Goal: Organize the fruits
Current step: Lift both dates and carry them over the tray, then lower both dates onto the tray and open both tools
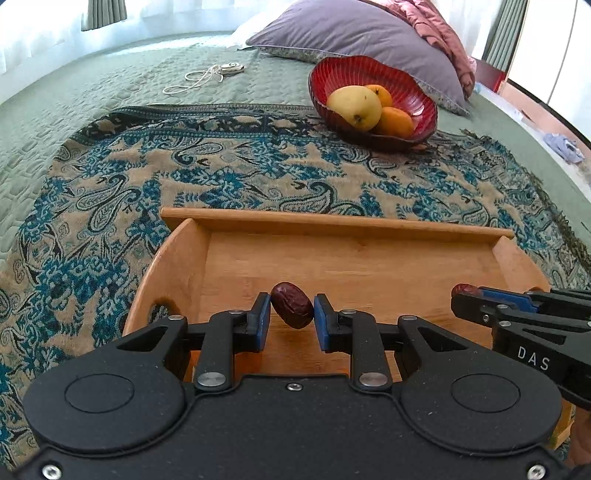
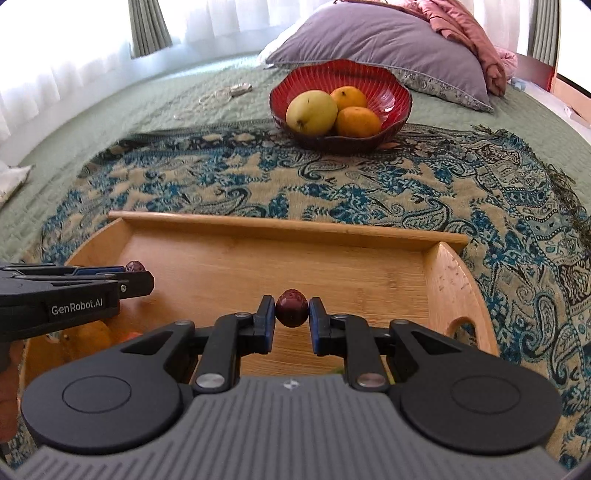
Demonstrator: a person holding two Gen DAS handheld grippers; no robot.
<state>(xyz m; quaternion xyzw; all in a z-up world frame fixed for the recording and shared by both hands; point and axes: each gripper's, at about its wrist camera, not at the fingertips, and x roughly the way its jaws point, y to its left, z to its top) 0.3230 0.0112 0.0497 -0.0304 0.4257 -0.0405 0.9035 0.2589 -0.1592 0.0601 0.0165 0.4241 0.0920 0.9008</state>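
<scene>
— Bedroom, by the look of it: green quilted bedspread, a paisley throw spread over it, curtains behind. What are the grippers doing?

— Each has a wrinkled dark red date pinched between its blue pads. The left gripper is closed on the left date, held slightly askew; the right gripper is closed tight on the right date, held upright. Both hang over the wooden tray lying on the throw.

— Any writing?

— Yes. From the right wrist camera, the side of the left gripper reads "GenRobot.AI". From the left wrist camera, the right gripper's side shows "DAS", the rest cut off.

— Anything in the tray?

— Its floor beyond the fingers is bare wood. Something orange peeks out under the left gripper at the near end; I can't tell what fruit.

— And further out?

— A red ribbed bowl at the throw's far edge, holding a yellow-green mango and two oranges. Behind it a grey-purple pillow with a pink blanket bunched on it. A white cord with a small disc lies on the bedspread to the left.
</scene>
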